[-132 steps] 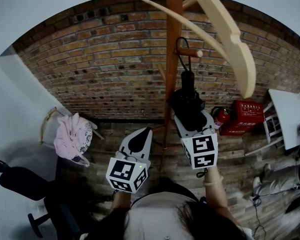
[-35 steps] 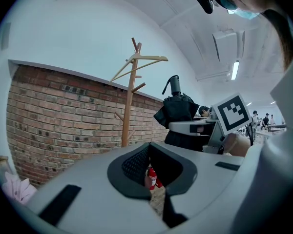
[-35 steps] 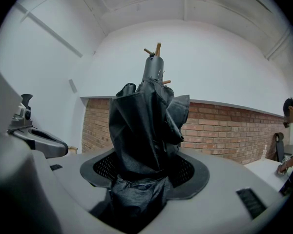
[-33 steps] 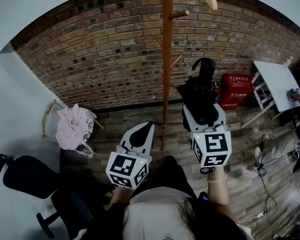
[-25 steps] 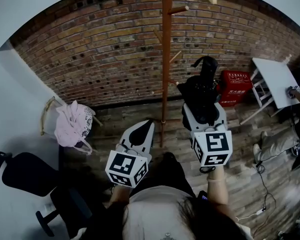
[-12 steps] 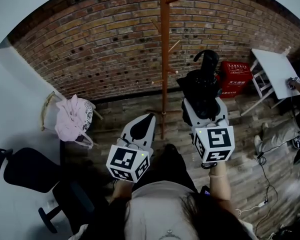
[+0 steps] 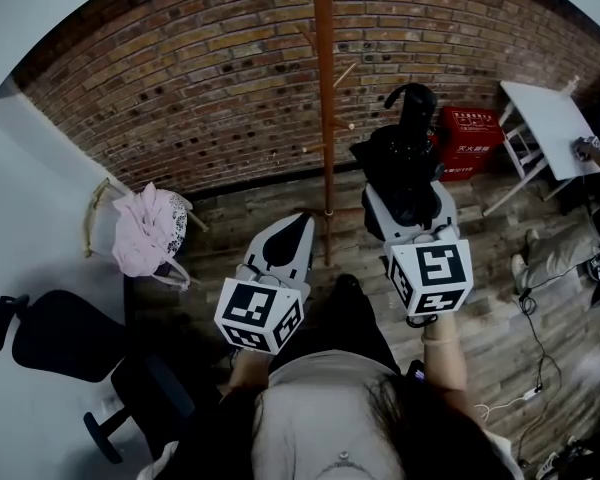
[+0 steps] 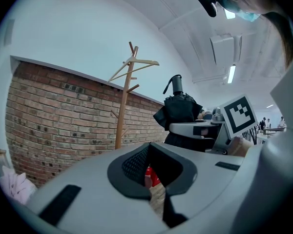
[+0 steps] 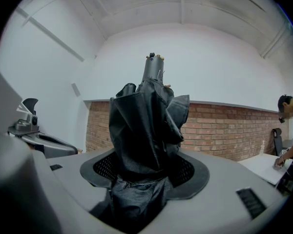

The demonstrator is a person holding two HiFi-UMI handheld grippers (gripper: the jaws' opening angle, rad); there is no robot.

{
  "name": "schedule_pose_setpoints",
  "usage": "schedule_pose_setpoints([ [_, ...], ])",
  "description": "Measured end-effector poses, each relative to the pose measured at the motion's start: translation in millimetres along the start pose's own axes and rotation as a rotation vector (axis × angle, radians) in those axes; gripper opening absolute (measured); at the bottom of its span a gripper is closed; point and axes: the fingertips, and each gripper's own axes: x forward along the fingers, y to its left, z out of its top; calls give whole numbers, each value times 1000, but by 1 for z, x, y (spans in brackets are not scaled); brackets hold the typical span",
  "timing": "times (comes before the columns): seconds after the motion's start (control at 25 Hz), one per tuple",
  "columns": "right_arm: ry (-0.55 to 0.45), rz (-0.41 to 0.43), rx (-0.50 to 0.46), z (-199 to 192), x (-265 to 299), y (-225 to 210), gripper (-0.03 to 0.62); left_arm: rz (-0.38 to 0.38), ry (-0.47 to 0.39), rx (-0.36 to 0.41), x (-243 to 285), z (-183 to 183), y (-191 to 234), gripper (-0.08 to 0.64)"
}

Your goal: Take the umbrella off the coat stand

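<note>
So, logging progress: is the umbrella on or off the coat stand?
Off: the black umbrella sits clamped in the right gripper, apart from the coat stand.

Pale grey left tongs [image 7: 298,226] and right tongs [image 7: 404,200] each bear a white cube [image 7: 261,314] with black markers.

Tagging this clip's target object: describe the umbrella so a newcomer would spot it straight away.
Find the brick wall and the wooden coat stand before it. Just right of its pole, the umbrella stands upright, clamped in the right gripper. It is the only black folded fabric bundle, against the red box behind.
</note>
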Motion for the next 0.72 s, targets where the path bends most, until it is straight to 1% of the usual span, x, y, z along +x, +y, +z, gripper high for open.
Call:
schedule_pose_setpoints([
  [0.44, -18, -13, -7, 4, -7, -5, 299, -16, -19, 5, 4, 5, -6, 9],
  [0.72, -22, -18, -4, 7, -8, -11, 299, -26, -12, 5, 10, 5, -11, 9],
])
